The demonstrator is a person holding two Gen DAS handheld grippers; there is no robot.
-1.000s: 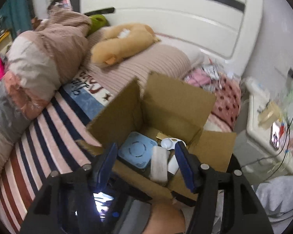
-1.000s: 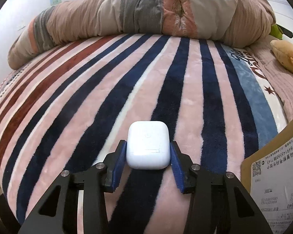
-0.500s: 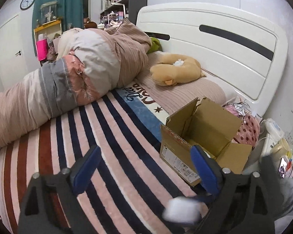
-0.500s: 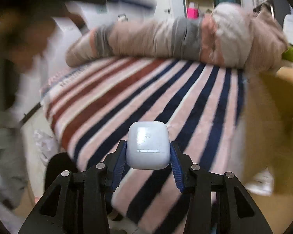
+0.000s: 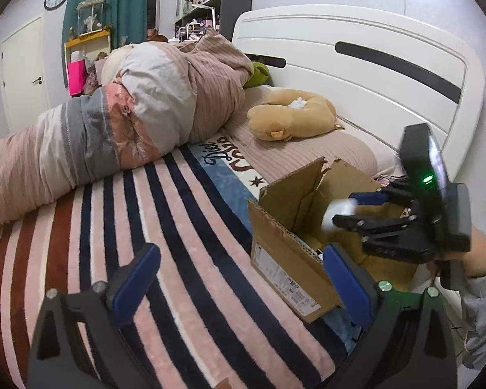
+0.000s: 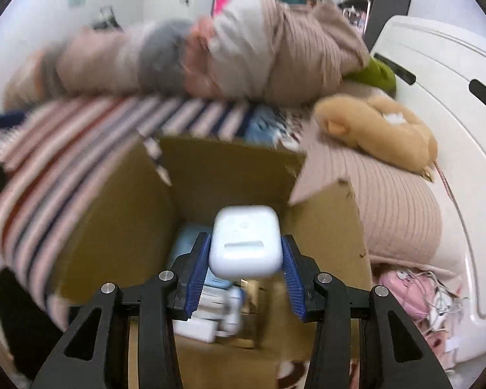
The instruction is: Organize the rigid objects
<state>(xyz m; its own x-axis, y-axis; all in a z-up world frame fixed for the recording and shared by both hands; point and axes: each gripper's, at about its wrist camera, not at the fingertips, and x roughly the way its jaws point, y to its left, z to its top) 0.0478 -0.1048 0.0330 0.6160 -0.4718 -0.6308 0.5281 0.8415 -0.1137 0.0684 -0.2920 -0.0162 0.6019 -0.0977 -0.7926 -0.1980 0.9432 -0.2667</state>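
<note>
My right gripper (image 6: 244,270) is shut on a white earbud case (image 6: 245,244) and holds it over the open cardboard box (image 6: 113,214). Several small white and pale blue items (image 6: 207,295) lie on the box floor below it. In the left wrist view the right gripper (image 5: 343,209) shows above the same box (image 5: 285,249) with the blurred white case (image 5: 335,210) between its fingers. My left gripper (image 5: 239,278) is open and empty, above the striped blanket (image 5: 178,259), left of the box.
A rolled duvet (image 5: 113,123) lies along the far side of the bed. A tan plush toy (image 5: 291,118) sits on the pillows by the white headboard (image 5: 372,64). The box's flaps stand up. Pink clutter (image 6: 414,291) lies right of the box.
My right gripper has carried the case from over the blanket to above the open box. My left gripper has drawn back from the box to over the blanket and stays open.
</note>
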